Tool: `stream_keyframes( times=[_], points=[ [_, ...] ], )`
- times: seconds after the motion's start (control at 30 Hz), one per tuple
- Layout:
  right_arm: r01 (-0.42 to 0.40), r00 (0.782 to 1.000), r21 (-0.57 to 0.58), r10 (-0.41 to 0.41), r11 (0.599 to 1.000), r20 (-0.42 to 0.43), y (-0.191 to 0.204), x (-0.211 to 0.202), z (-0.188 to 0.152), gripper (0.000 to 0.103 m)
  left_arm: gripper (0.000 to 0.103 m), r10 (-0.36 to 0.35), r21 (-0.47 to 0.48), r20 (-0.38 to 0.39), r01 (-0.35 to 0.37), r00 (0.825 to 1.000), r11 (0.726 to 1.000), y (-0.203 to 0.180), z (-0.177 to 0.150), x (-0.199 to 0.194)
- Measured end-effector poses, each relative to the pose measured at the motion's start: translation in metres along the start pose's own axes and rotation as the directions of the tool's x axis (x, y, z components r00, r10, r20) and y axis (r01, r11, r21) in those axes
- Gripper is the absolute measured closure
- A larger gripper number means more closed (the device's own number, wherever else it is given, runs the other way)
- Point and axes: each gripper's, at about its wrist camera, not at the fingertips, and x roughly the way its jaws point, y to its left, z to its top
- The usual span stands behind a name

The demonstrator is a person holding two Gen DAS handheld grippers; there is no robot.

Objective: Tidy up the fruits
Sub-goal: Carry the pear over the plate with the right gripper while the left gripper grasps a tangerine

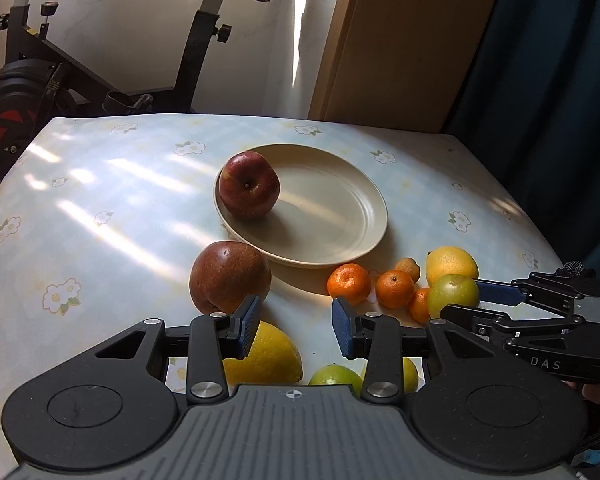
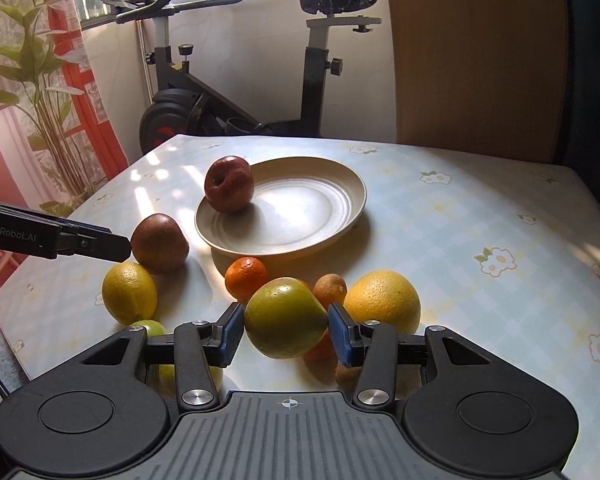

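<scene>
Sunlit table with a pale blue flowered cloth (image 2: pixel 460 220), one dark red apple (image 2: pixel 229 184) already on the round cream plate (image 2: pixel 340 184), right gripper (image 2: pixel 286 330) clamped on a green round fruit (image 2: pixel 284 318), left gripper (image 1: pixel 296 330) partly open holding nothing, just behind a second reddish-brown apple (image 1: pixel 228 276).

The lower part of a large yellow citrus (image 1: pixel 266 354) is hidden behind the left gripper's body, and a green fruit (image 1: pixel 334 374) beside it is only partly seen. In the right wrist view, a small orange fruit (image 2: pixel 318 350) is mostly covered by the green fruit (image 2: pixel 284 318) between the fingers. The exercise bike (image 1: pixel 28 92) is cut off by the left edge.
</scene>
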Motion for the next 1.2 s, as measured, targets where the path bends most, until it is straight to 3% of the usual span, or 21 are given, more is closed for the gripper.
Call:
stream_keyframes(
  times=[0.13, 0.37, 0.5, 0.57, 0.7, 0.77, 0.97, 1.2],
  points=[
    [0.025, 0.999, -0.018, -0.024, 1.0, 0.046, -0.01, -0.005, 0.021, 0.061, 0.061, -0.01, 0.045, 0.02, 0.009, 1.0, 0.999, -0.007, 0.018, 0.003],
    [0.074, 0.987, -0.062, -0.064, 0.995, 0.151, -0.021, -0.011, 0.062, 0.061, 0.061, -0.01, 0.098, 0.141, -0.004, 0.99, 0.995, -0.014, 0.07, -0.008],
    [0.077, 0.985, -0.068, -0.065, 0.995, 0.16, -0.024, -0.005, 0.069, 0.061, 0.061, -0.015, 0.112, 0.164, -0.003, 0.986, 0.994, -0.016, 0.088, -0.007],
    [0.076, 0.987, -0.071, -0.065, 0.995, 0.147, -0.024, -0.001, 0.067, 0.061, 0.061, -0.022, 0.105, 0.141, 0.007, 0.99, 0.994, -0.016, 0.088, 0.001],
    [0.07, 0.992, -0.071, -0.062, 0.995, 0.109, -0.022, 0.01, 0.058, 0.061, 0.061, -0.092, 0.044, -0.006, 0.093, 0.996, 0.995, -0.012, 0.075, 0.035],
    [0.059, 0.994, -0.058, -0.053, 0.997, 0.098, -0.023, 0.012, 0.056, 0.061, 0.062, -0.101, 0.008, -0.066, 0.102, 0.993, 0.995, -0.01, 0.069, 0.05],
    [0.057, 0.995, -0.045, -0.052, 0.997, 0.089, -0.027, 0.018, 0.057, 0.061, 0.062, -0.148, -0.022, -0.198, 0.147, 0.969, 0.989, -0.013, 0.062, 0.081],
    [0.048, 0.996, -0.037, -0.045, 0.998, 0.078, -0.03, 0.023, 0.057, 0.061, 0.062, -0.175, -0.067, -0.284, 0.163, 0.943, 0.984, -0.017, 0.051, 0.104]
  ],
)
